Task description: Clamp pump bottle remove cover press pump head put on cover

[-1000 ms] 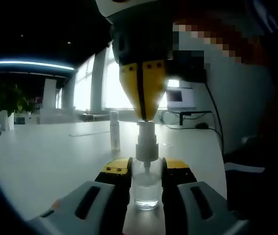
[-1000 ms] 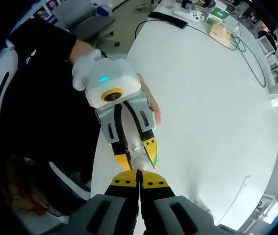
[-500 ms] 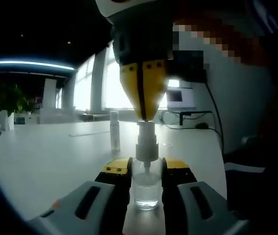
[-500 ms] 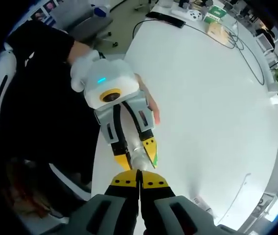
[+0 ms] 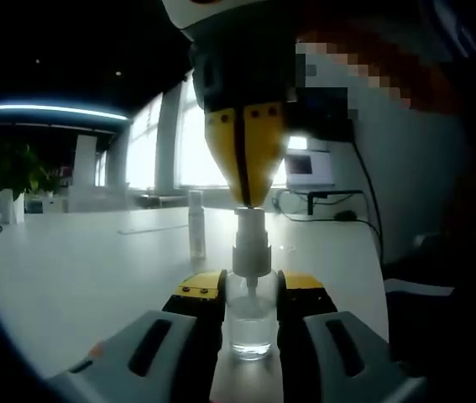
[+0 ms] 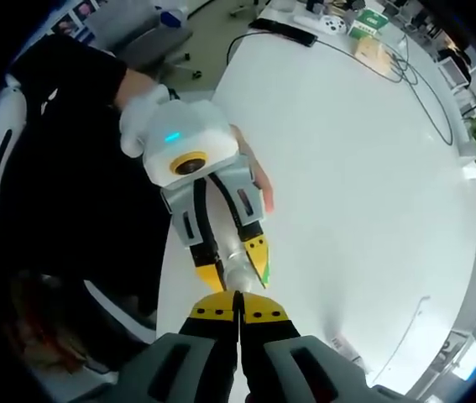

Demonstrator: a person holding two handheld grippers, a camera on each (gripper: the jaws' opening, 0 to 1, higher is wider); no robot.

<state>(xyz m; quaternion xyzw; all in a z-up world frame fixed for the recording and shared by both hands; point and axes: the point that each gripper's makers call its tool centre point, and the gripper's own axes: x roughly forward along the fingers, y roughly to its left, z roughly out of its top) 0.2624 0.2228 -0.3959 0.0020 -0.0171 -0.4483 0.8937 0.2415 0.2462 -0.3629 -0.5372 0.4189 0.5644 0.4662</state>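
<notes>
Jaws, left: left gripper (image 5: 253, 294) has its yellow-tipped jaws closed in on both sides of the pump bottle (image 5: 250, 323), clamping the clear body low down.
Jaws, right: right gripper (image 5: 244, 201) comes down from the top of the left gripper view, jaws pinched together with no gap, tips sitting right on the pump head (image 5: 250, 220).
Bottle: upright on the counter (image 5: 78, 277), clear, with a bit of liquid in the bottom (looks like water, can't say for sure). From the right gripper view you're looking straight down on it, bottle (image 6: 236, 270) wedged between the left gripper (image 6: 236, 260) jaws, right gripper (image 6: 238, 312) just above.
Cover: slim clear cap (image 5: 196, 222) standing upright on the counter, well behind the bottle and a bit left.
Hand: white-gloved hand (image 6: 141, 113) holding the left gripper, dark sleeve behind it.
Further out: cables (image 6: 405, 80) and a green box (image 6: 375, 23) at the far end of the counter, monitor (image 5: 309, 165) glowing by the window, plant (image 5: 15, 172) off left.
</notes>
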